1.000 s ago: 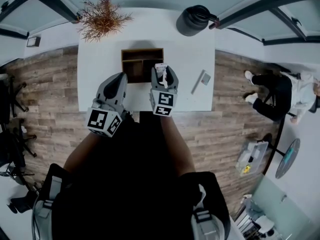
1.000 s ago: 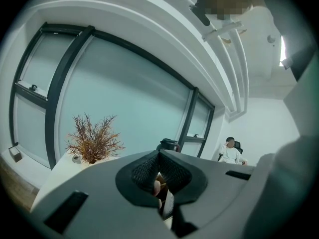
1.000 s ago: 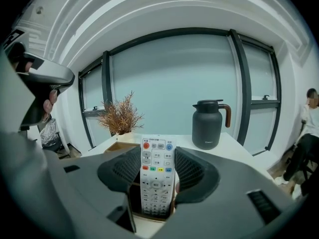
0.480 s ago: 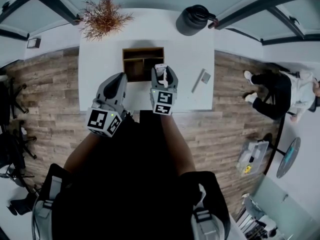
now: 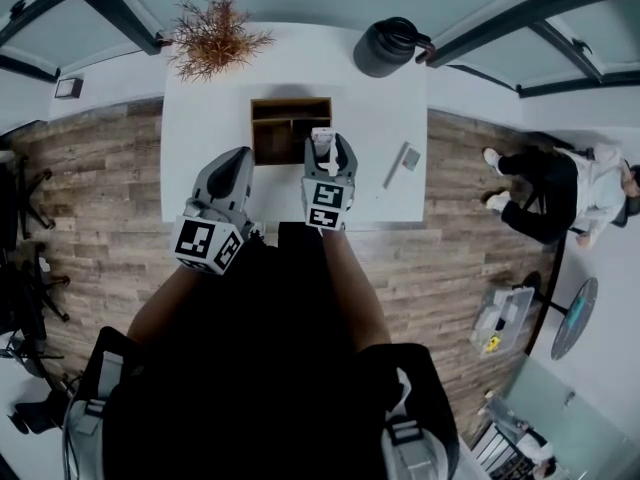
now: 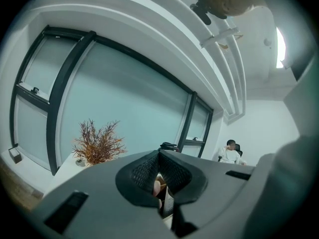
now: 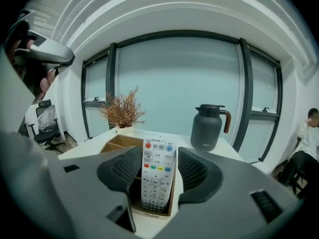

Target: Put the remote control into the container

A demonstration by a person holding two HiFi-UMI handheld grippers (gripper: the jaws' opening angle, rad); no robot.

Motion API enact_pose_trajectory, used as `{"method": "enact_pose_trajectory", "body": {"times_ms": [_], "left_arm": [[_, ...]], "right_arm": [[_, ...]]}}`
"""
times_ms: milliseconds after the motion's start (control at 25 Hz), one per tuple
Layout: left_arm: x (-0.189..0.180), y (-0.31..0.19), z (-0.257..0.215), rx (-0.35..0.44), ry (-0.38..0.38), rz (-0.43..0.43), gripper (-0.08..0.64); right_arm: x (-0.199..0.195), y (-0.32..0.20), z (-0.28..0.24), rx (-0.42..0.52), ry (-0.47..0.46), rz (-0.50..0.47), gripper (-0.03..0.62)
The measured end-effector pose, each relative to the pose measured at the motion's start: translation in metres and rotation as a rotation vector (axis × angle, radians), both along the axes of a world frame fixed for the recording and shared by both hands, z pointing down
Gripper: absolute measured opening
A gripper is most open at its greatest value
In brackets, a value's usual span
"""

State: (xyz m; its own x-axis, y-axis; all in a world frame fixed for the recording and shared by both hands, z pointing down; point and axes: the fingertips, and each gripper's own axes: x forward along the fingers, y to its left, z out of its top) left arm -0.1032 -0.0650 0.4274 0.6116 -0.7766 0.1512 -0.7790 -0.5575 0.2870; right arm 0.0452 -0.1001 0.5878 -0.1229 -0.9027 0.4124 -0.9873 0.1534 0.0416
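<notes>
Two grippers up, one loaded. Left gripper (image 6: 159, 156): fingers closed on each other with nothing between them, roughly level and short of the box. My guess is it's just keeping clear.

Ahead of those fingertips and off to their left is a rust-brown dried plant in a small white pot (image 6: 97, 144).

An open-top brown wooden container with dividers (image 5: 275, 118) sits on the white table (image 5: 200, 138). It's ahead and right of the left fingers, directly below the right ones.

Right gripper (image 7: 160, 163): fingers clamp the long edges of the white button-covered remote control (image 7: 158, 185), held upright with the keypad facing back. The remote's lower end is already down in the container's near compartment, and its upper half sticks up past the fingertips. I'd say the edge grip keeps it narrow enough for the slot. Not released yet.

Beyond the right fingers, slightly to their right, a dark grey insulated jug with a brown handle (image 7: 209, 126) stands well clear.
</notes>
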Motion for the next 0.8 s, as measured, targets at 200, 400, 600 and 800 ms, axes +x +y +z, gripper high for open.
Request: {"method": "enact_pose_trajectory", "body": {"times_ms": [200, 400, 600, 800], "left_arm": [[-0.007, 0.003, -0.005, 0.006, 0.014, -0.011, 0.008], [-0.011, 0.008, -0.008, 0.018, 0.02, -0.005, 0.008], [-0.017, 0.017, -0.015, 0.039, 0.031, 0.007, 0.008], [-0.024, 0.032, -0.024, 0.068, 0.048, 0.032, 0.008]], "right_arm": [[-0.002, 0.002, -0.007, 0.013, 0.002, 0.005, 0.216], [0.0, 0.006, -0.016, 0.032, 0.0, 0.024, 0.216], [0.001, 0.018, -0.032, 0.068, -0.021, 0.061, 0.213], [0.007, 0.041, -0.052, 0.114, -0.06, 0.148, 0.037]]}}
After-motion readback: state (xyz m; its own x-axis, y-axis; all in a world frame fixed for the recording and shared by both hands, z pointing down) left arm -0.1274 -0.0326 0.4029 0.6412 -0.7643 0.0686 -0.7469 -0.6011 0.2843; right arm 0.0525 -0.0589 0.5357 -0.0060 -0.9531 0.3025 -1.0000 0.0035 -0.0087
